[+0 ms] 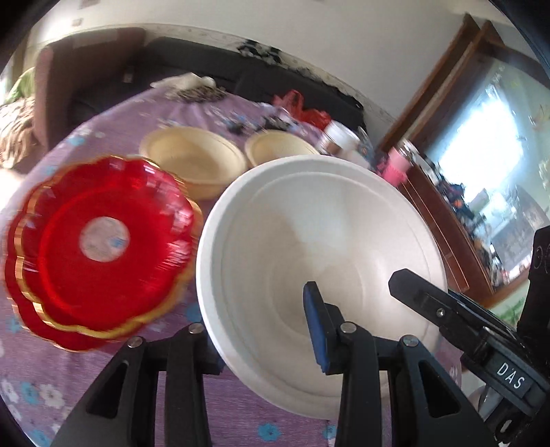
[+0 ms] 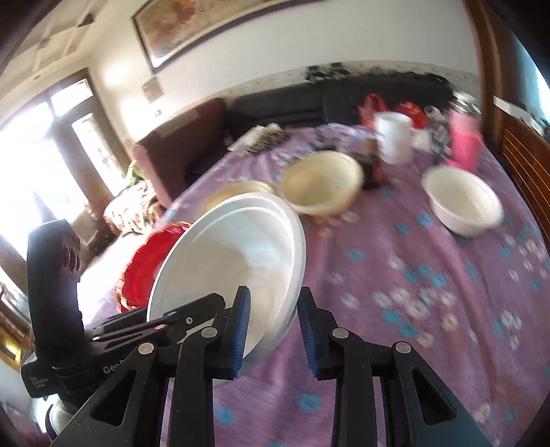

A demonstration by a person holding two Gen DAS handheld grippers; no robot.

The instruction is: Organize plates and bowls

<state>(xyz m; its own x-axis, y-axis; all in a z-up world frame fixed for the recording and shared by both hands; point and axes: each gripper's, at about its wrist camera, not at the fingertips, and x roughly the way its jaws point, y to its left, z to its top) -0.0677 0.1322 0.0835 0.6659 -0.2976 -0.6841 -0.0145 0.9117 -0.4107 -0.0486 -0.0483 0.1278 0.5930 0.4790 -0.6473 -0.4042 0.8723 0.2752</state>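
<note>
A: In the left wrist view, what is hard to see?

B: The left gripper (image 1: 264, 330) pinches the near rim of the large white round plastic bowl (image 1: 319, 275). One blue pad (image 1: 314, 330) lies inside the bowl; the other finger is hidden under the rim. The bowl is tilted and lifted off the table. At the right edge, the right gripper (image 1: 443, 306) reaches to the same bowl, but its tips are cut off by the rim.

A: And around it?

B: Two red scalloped plastic plates with gold edge (image 1: 103, 247) are stacked on the purple flowered tablecloth (image 1: 103, 374), blurred. Behind are two cream round bowls (image 1: 192, 158), then a dark sofa (image 1: 206, 68).

A: Now the right wrist view?

B: The right gripper (image 2: 271, 330) holds the white bowl (image 2: 233, 254) at its edge between two blue pads (image 2: 240, 330); the right pad seems just beside the outer wall, maybe touching, the blur does not let me decide. The left gripper (image 2: 172, 319) is partly hidden behind the bowl. The red plates (image 2: 144, 271) are half covered.

A: The room?

B: A small white bowl (image 2: 462, 203) stands well apart on the cloth, near a pink cup (image 2: 464, 144) and a white cup (image 2: 393, 137). A framed picture (image 2: 213, 24) hangs on the wall, a bright window (image 2: 41, 144) is at left.
</note>
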